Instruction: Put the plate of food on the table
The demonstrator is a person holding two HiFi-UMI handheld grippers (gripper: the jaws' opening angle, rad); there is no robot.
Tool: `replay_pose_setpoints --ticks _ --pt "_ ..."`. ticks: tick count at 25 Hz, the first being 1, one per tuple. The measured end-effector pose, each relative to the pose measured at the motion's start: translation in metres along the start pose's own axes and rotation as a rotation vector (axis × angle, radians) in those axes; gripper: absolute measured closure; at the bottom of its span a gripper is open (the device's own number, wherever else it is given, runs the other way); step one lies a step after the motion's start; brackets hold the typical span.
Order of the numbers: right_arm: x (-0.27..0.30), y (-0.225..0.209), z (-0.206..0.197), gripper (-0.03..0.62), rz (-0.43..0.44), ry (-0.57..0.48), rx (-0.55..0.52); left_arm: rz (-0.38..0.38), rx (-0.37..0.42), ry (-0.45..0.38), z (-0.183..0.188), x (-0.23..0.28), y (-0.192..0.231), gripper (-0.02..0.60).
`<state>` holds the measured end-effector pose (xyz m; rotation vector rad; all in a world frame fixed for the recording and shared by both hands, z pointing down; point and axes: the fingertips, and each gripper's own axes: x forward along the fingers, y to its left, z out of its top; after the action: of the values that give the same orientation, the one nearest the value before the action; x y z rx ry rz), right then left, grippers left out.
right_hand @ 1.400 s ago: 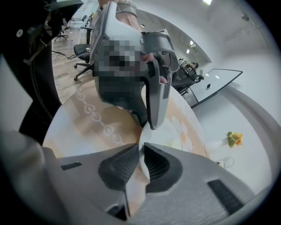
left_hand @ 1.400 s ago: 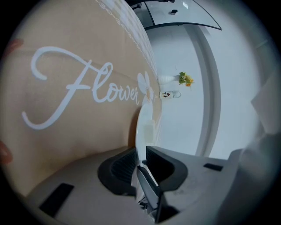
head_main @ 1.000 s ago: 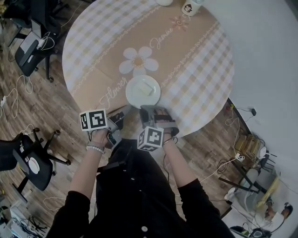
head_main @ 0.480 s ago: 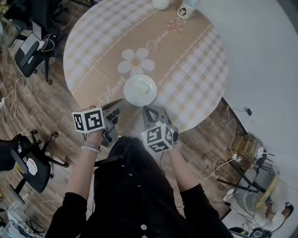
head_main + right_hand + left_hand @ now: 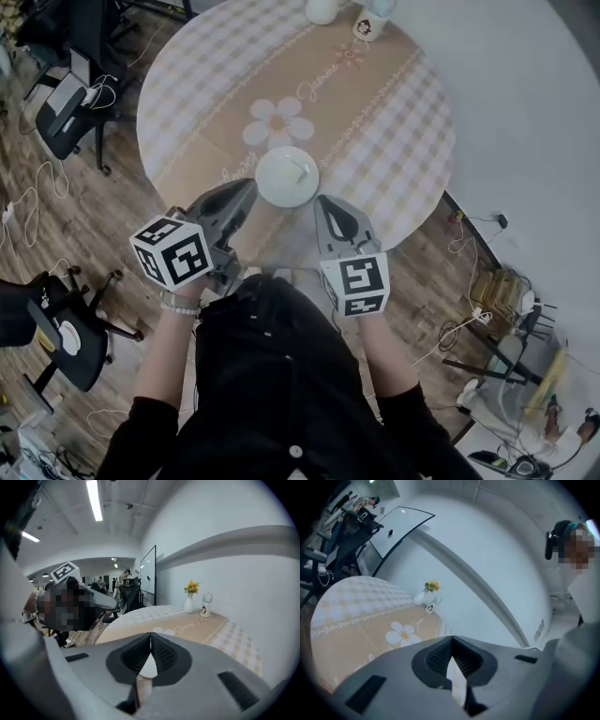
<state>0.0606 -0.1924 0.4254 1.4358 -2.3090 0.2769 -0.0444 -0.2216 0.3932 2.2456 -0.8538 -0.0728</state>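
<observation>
A white plate (image 5: 287, 176) with a pale piece of food on it rests on the round checked table (image 5: 394, 131), near its front edge and just below the daisy print. My left gripper (image 5: 249, 185) is lifted and points toward the plate's left rim without touching it. Its jaws meet with nothing between them in the left gripper view (image 5: 451, 640). My right gripper (image 5: 322, 200) sits just below and right of the plate, also apart from it. Its jaws are pressed together and empty (image 5: 150, 635). A sliver of the plate shows behind the right jaws.
A white vase with yellow flowers (image 5: 322, 9) and a small bottle with a cartoon figure (image 5: 367, 21) stand at the table's far edge. Office chairs (image 5: 64, 103) (image 5: 58, 330) and loose cables lie on the wooden floor to the left. A grey wall runs along the right.
Both grippers have drawn back from the plate and tilted upward. The right jaws, spread a second ago, have closed empty. The plate stays where it was on the table.
</observation>
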Motion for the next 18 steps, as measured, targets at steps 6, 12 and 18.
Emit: replay_pose_setpoints --ticks 6,12,18 --pt "-0.033 0.001 0.049 0.594 -0.015 -0.148 0.054 0.007 0.177 -0.067 0.041 -0.018 -0.047 0.580" --pt "-0.057 0.003 0.098 0.594 -0.010 -0.267 0.052 0.008 0.343 -0.125 0.063 -0.030 -0.079 0.580" --pt "-0.077 0.010 0.132 0.594 0.004 -0.378 -0.018 0.006 0.467 -0.145 0.069 -0.036 -0.096 0.580"
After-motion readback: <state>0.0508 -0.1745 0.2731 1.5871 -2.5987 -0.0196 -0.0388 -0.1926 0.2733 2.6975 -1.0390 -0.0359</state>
